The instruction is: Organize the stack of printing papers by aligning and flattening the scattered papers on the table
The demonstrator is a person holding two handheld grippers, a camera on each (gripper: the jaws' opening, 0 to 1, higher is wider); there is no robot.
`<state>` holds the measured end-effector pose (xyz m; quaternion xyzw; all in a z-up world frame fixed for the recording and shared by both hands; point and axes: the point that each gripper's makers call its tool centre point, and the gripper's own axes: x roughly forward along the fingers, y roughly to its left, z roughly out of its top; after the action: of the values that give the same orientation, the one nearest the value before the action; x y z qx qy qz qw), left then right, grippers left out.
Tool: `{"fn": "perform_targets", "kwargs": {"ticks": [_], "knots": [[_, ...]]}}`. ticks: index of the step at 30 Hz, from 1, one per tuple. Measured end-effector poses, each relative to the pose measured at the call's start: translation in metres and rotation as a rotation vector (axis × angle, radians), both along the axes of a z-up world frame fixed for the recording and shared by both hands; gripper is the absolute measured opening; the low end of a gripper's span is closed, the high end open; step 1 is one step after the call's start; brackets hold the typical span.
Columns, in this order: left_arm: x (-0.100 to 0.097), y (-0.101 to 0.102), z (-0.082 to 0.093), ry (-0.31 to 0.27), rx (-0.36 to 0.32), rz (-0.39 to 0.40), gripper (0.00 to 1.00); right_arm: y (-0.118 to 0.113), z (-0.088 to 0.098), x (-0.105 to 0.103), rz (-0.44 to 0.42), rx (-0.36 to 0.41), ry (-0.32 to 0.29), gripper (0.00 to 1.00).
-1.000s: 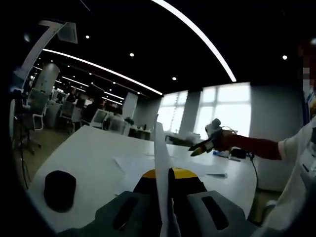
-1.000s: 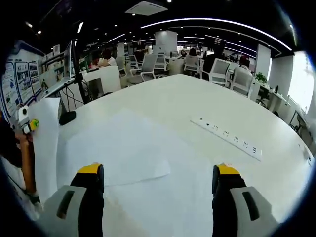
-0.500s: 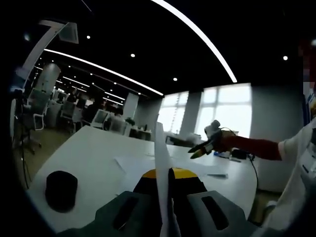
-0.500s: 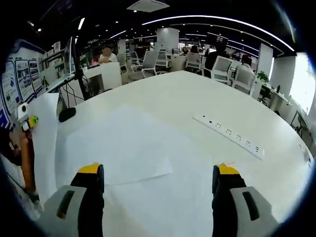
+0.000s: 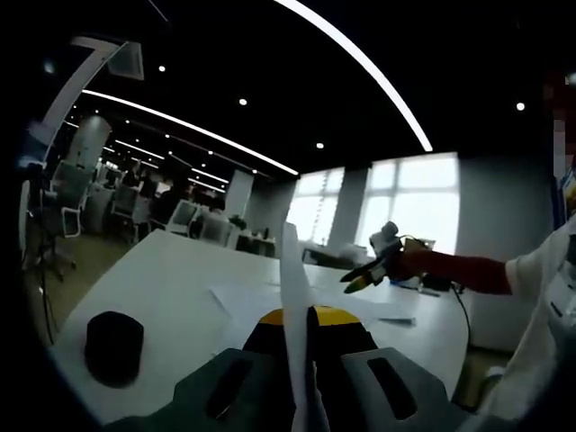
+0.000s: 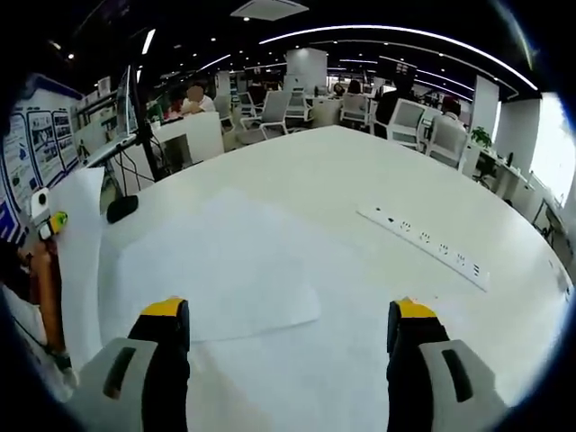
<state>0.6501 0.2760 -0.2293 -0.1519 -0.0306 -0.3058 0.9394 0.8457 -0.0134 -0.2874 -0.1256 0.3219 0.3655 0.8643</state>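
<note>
So, quick notes from my two grippers.
Left gripper [image 5: 297, 333]: my jaws pressed together on a sheet of paper [image 5: 292, 297] — the sheet stands edge-on, upright between the yellow-tipped jaws, lifted off the table.
Right gripper [image 6: 288, 337]: my jaws spread wide, nothing between them, hovering over the white table [image 6: 360, 171].
Scattered papers [image 6: 211, 270]: lying flat on the table just ahead of my right jaws, overlapping loosely, edges not lined up.
Held sheet from the right gripper view: tall white strip at far left beside my left hand.
Power strip [image 6: 423, 247]: long, white, on the table to the right of the papers, apart from them.
Black round object [image 5: 114, 337]: on the table, left of my left gripper — cannot tell what it is.
Office chairs [image 6: 270, 112]: beyond the table's far edge.
</note>
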Motion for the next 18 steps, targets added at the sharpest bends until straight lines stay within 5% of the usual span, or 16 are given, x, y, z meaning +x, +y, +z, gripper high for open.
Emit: {"fn": "perform_targets", "kwargs": {"ticks": [18], "knots": [[0.0003,0.0019,-0.0008,0.001,-0.002,0.004,0.06,0.0099,-0.0107,0.0069,0.012,0.015,0.02,0.87]]}}
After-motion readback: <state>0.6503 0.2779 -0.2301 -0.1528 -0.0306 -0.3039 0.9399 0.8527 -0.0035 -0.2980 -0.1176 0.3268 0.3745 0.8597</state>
